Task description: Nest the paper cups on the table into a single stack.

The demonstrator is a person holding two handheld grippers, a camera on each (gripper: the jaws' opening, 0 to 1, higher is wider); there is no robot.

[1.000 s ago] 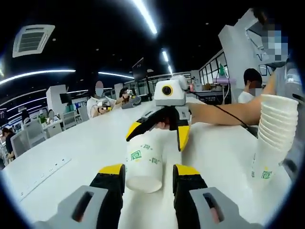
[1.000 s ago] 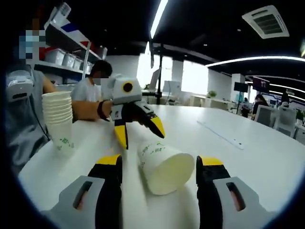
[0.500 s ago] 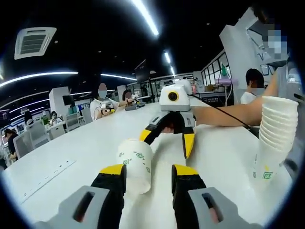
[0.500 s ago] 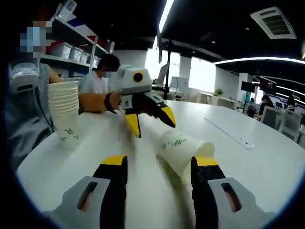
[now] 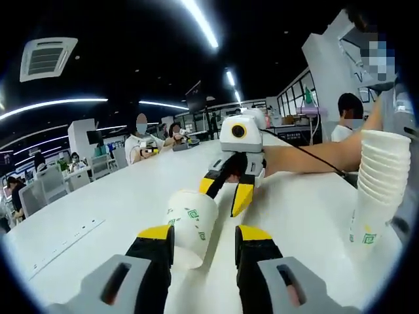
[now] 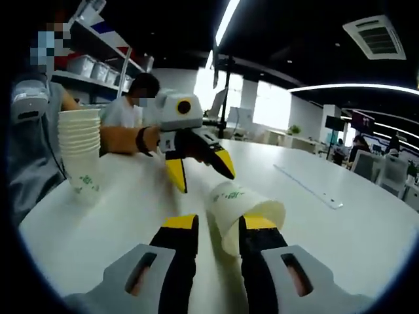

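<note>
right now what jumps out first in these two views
A loose paper cup lies on its side on the white table, pressed against one jaw of the right gripper rather than between the two. Off near the table's edge stands a tall stack of cups. The left gripper faces the loose cup, jaws apart.
</note>
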